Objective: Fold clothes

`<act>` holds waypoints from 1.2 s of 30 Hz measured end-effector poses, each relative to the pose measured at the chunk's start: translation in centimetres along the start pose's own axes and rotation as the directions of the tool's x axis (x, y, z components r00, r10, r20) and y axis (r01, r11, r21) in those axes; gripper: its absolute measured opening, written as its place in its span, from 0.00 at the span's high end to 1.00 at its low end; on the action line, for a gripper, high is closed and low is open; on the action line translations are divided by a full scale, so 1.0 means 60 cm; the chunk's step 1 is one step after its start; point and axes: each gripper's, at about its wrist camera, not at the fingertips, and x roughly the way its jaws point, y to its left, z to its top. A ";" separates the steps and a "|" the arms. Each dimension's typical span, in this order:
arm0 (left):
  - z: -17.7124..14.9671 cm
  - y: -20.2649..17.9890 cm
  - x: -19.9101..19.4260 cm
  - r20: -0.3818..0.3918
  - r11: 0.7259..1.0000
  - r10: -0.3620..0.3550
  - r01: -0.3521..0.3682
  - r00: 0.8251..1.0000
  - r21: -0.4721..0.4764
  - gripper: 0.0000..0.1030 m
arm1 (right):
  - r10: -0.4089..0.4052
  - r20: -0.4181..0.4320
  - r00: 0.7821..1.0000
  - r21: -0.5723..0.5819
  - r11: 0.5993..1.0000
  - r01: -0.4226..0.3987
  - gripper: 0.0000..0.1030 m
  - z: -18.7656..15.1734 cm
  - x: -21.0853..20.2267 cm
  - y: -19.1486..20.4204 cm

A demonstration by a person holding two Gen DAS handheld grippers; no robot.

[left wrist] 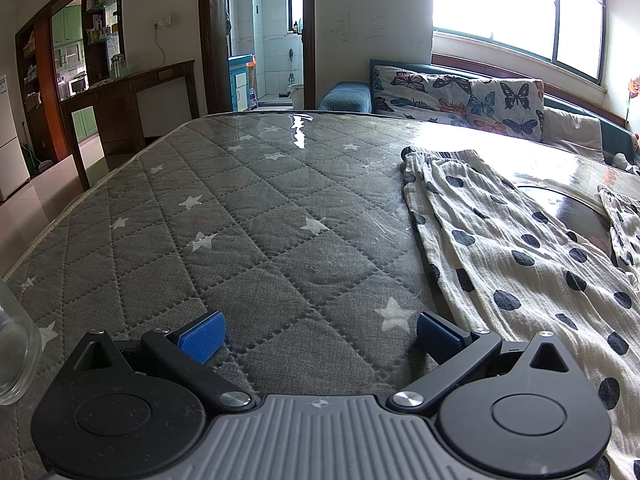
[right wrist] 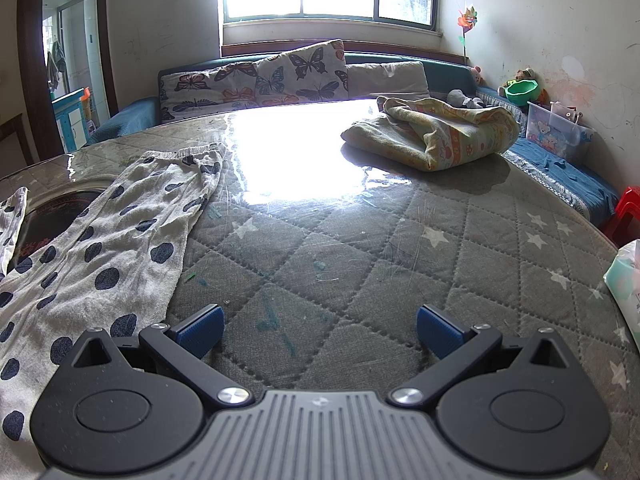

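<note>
White trousers with dark blue polka dots (left wrist: pixel 512 248) lie spread flat on the grey quilted star-pattern table cover (left wrist: pixel 248 216), legs running away from me. In the left wrist view they are on the right; in the right wrist view the trousers (right wrist: pixel 120 248) are on the left. My left gripper (left wrist: pixel 318 336) is open and empty, low over the cover just left of the trousers. My right gripper (right wrist: pixel 320 332) is open and empty, low over the cover (right wrist: pixel 400 264) just right of the trousers.
A folded yellow patterned blanket (right wrist: pixel 436 132) lies at the far right of the table. A glass jar (left wrist: pixel 16 352) stands at the near left edge, a tissue pack (right wrist: pixel 626 280) at the near right edge. A sofa with a butterfly cushion (left wrist: pixel 456 100) runs behind the table.
</note>
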 end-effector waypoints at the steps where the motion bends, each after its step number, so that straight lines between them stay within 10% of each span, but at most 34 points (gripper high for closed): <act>1: 0.000 0.000 0.000 0.000 1.000 0.000 0.000 1.000 0.000 0.00 | 0.000 0.000 1.000 0.000 1.000 0.000 0.00 0.000 0.000 0.000; 36: 0.011 -0.028 -0.043 0.009 0.997 -0.054 0.054 0.998 0.060 0.00 | 0.000 -0.004 1.000 -0.001 1.000 0.000 0.00 -0.001 -0.001 0.002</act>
